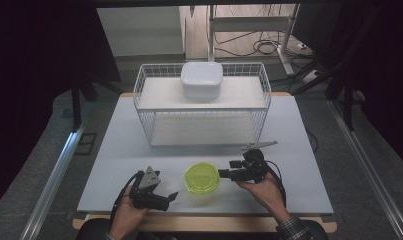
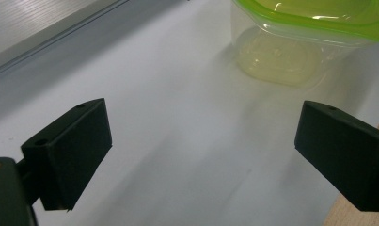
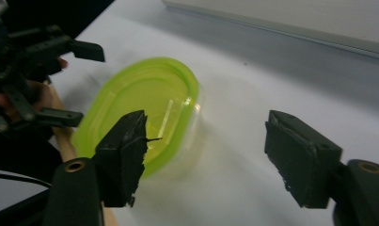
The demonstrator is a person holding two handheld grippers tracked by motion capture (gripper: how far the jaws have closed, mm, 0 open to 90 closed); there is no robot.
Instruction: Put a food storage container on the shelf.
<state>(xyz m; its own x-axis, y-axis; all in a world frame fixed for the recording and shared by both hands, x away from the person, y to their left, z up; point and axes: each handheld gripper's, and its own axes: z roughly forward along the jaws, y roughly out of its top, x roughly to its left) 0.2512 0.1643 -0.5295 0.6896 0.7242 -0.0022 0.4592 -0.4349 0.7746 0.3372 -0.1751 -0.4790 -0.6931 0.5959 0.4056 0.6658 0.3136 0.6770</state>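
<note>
A clear container with a lime-green lid [image 1: 202, 178] stands on the white table [image 1: 139, 150] near the front, between the two grippers. My left gripper [image 1: 170, 199] lies just left of it, jaws open toward it with nothing between them. In the left gripper view the container [image 2: 295, 42] sits ahead, beyond the left gripper [image 2: 201, 150]. My right gripper [image 1: 226, 169] is at the container's right side, jaws apart. In the right gripper view the right gripper [image 3: 206, 150] holds nothing; the container [image 3: 140, 108] sits behind its left jaw, and the left gripper [image 3: 90, 82] shows beyond.
A white wire rack [image 1: 204, 105] with two shelves stands at the table's back. A white lidded box [image 1: 201, 80] rests on its top shelf. The table's wooden front edge [image 2: 361, 216] runs close by my left gripper. A metal rail [image 1: 54, 175] borders the left.
</note>
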